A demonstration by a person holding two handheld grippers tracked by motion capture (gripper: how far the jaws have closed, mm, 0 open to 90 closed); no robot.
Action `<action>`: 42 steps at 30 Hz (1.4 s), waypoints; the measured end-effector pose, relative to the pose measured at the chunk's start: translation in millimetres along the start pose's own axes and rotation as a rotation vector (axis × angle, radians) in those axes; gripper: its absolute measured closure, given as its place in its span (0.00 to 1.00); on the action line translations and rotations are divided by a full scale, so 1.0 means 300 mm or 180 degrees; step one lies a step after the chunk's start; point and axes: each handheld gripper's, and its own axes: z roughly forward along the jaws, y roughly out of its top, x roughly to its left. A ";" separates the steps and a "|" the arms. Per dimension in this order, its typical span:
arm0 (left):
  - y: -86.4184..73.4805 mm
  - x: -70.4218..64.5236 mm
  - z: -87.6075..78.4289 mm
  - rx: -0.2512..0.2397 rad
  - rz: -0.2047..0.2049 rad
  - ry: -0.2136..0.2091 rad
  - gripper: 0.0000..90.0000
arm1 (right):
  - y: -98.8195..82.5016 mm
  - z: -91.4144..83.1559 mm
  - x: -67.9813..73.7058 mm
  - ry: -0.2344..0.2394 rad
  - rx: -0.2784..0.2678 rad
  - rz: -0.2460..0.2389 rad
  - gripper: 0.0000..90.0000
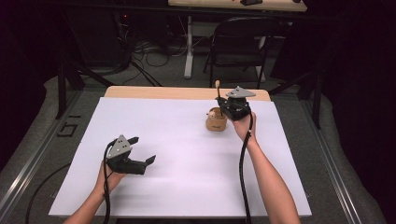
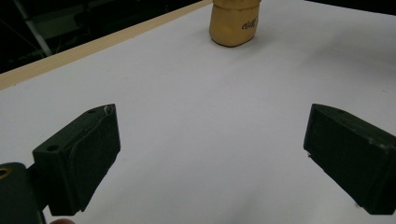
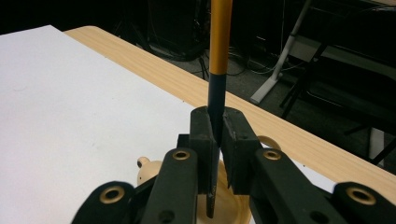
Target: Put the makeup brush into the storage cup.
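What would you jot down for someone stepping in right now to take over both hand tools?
Right tool: shut on the thin stick, orange above, dark below, held upright over the small wooden pot near the table's far edge.
Left tool: open, holding nothing, resting low over the white sheet, well apart from the pot.
Done: stick is gripped, its lower end at the pot's mouth.
Left: whether it goes in or comes out cannot be told; finish that move, steadying the pot with the left tool if needed.

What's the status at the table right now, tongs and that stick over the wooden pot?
Right tongs shut on upright stick above wooden pot. Left tongs open, empty, apart from pot. White sheet bare between them.
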 end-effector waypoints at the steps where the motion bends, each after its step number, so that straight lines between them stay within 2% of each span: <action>1: 0.000 0.000 0.000 -0.0003 -0.0001 0.0000 0.04 | 0.000 0.000 0.000 -0.0003 0.0001 -0.0006 0.93; 8: 0.000 0.001 -0.001 -0.0005 0.0004 0.0002 0.04 | -0.004 0.004 0.000 0.0016 0.0031 -0.0011 0.92; 9: 0.000 0.001 -0.002 0.0000 0.0007 0.0007 0.04 | -0.004 0.004 -0.001 0.0020 0.0030 0.0010 0.87; 10: 0.000 0.001 -0.002 -0.0002 0.0005 0.0016 0.04 | -0.005 0.005 -0.002 0.0057 0.0038 0.0057 0.71; 12: 0.001 0.001 -0.004 -0.0013 0.0015 0.0027 0.04 | -0.008 0.008 -0.002 0.0139 0.0138 0.0090 0.54; 13: 0.002 0.001 -0.006 -0.0028 0.0021 0.0040 0.04 | -0.010 0.008 -0.003 0.0180 0.0181 0.0113 0.50; 14: 0.002 0.001 -0.006 -0.0043 0.0019 0.0044 0.04 | -0.014 0.009 -0.005 0.0251 0.0225 0.0144 0.39; 15: 0.003 0.001 -0.007 -0.0045 0.0014 0.0052 0.04 | -0.015 0.008 -0.004 0.0234 0.0236 0.0155 0.33; 19: 0.002 0.003 -0.008 -0.0043 0.0010 0.0052 0.04 | -0.018 -0.009 -0.008 0.0320 0.0214 0.0225 0.18; 22: 0.004 0.004 -0.010 -0.0062 0.0005 0.0082 0.04 | -0.023 -0.020 -0.003 0.0399 0.0274 0.0215 0.13; 26: 0.004 0.006 -0.013 -0.0088 -0.0002 0.0103 0.04 | -0.035 -0.040 0.007 0.0428 0.0277 0.0173 0.09; 35: 0.005 0.005 -0.017 -0.0133 0.0000 0.0098 0.04 | -0.062 -0.101 0.047 0.0473 0.0186 0.0069 0.02; 42: 0.004 0.003 -0.019 -0.0140 -0.0005 0.0109 0.04 | -0.096 -0.167 0.076 0.0528 -0.0009 0.0075 0.00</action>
